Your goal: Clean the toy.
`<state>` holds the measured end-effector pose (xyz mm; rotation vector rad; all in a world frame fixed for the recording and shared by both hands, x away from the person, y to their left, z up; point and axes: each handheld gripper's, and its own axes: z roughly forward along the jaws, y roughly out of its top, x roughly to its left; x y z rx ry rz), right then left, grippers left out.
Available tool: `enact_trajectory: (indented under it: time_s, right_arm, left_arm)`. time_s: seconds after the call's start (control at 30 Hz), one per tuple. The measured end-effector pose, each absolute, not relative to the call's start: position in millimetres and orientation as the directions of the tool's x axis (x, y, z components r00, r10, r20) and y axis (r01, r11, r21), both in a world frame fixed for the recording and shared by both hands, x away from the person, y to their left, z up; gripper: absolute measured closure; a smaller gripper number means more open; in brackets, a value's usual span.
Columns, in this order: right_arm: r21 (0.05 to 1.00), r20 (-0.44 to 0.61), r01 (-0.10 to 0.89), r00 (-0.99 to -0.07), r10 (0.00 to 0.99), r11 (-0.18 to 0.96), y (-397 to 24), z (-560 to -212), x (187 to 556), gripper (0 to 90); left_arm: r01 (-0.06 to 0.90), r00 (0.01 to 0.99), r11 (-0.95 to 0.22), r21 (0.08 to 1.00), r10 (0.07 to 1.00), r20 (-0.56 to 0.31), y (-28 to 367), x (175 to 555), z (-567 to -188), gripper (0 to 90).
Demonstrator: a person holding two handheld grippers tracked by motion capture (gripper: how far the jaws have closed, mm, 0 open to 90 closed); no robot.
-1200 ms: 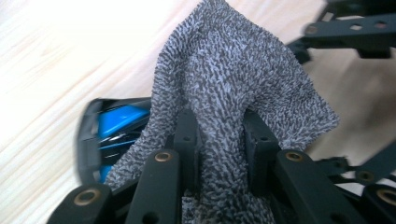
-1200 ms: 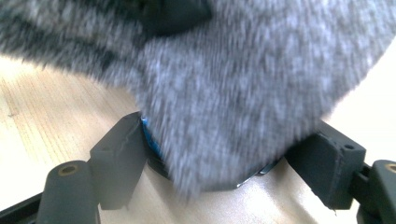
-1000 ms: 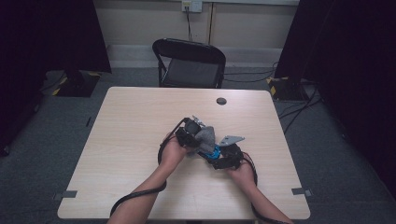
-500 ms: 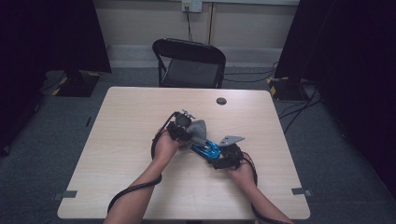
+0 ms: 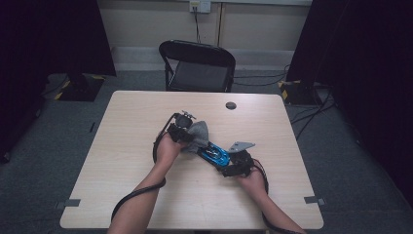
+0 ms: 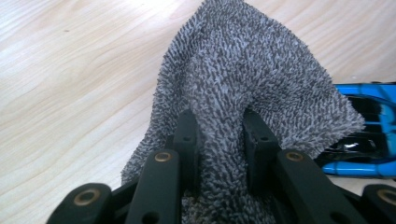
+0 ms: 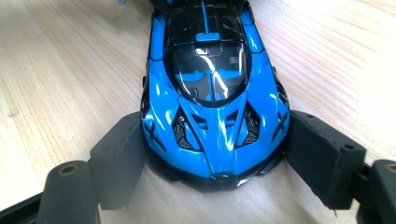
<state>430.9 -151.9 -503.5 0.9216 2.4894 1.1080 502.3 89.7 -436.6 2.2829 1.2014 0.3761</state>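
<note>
The left tool (image 5: 187, 127) is clenched on a grey cloth (image 5: 197, 136); in the left gripper view its two black jaws pinch a thick fold of the shaggy cloth (image 6: 243, 88) between them, and the rest of the fabric rises up and drapes forward over the pale wooden counter (image 6: 70, 93). The cloth's lower edge lies right against one end of a blue toy car (image 5: 215, 154), and a slice of that car (image 6: 369, 135) shows just past the cloth on the right of the same view.

The right tool (image 5: 234, 165) grasps the other end of the car. In the right gripper view the car (image 7: 212, 93) sits on the counter with its nose pointing in between the two jaws, and the dark pads press against both of its front corners. The car is glossy blue with black trim and a dark windscreen.

From above, the car lies slantwise near the middle of the counter (image 5: 122, 146), with the left tool and cloth at its far end and the right tool at its near end. A small dark round thing (image 5: 231, 105) sits by itself near the counter's far edge, well apart from the car. A black folding chair (image 5: 197, 66) stands behind the counter.
</note>
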Motion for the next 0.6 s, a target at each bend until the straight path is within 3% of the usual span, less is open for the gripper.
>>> enact_trajectory:
  time_s: [0.6]
  right_arm:
    - [0.739,0.016,0.445,-0.762,0.647,0.506,-151.8,-503.5,430.8,23.0]
  left_arm:
    - [0.726,0.465,-0.379,0.574,0.885,-0.004,139.9,508.2,-434.0,71.6]
